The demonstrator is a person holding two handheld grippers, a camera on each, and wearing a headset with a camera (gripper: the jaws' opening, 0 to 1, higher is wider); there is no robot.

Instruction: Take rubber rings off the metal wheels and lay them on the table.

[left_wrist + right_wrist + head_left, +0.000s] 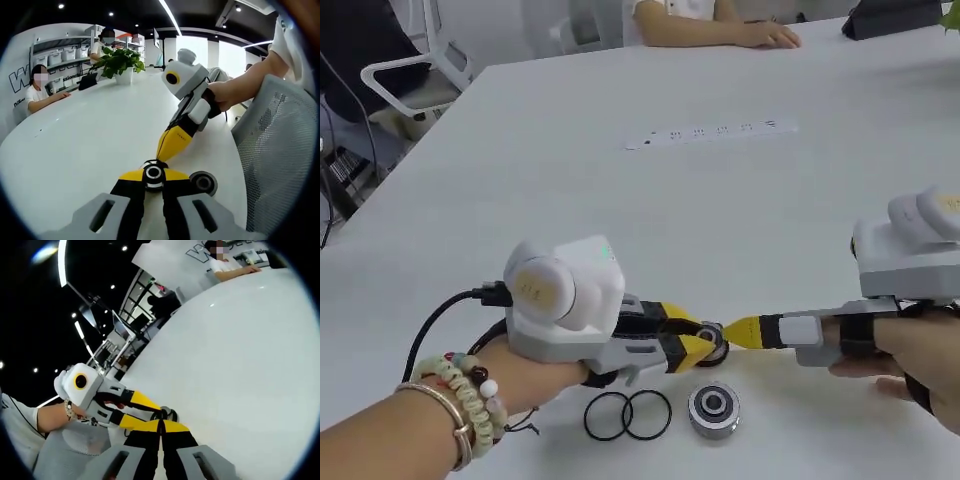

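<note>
My left gripper (704,346) (153,176) is shut on a small metal wheel (717,346) (153,173) held just above the white table (620,200). From the right, my right gripper (732,333) (161,421) has its yellow jaws pressed together at that wheel's rim, pinching its black rubber ring. In the left gripper view the right gripper (161,157) meets the top of the wheel. Two loose rubber rings (626,415) lie side by side near the table's front edge. A bare metal wheel (713,410) (203,182) lies flat beside them.
A white power strip (710,132) lies mid-table. A person's arms (720,32) rest on the far edge. An office chair (410,80) stands at the far left corner, and a potted plant (120,62) stands on the table's far end.
</note>
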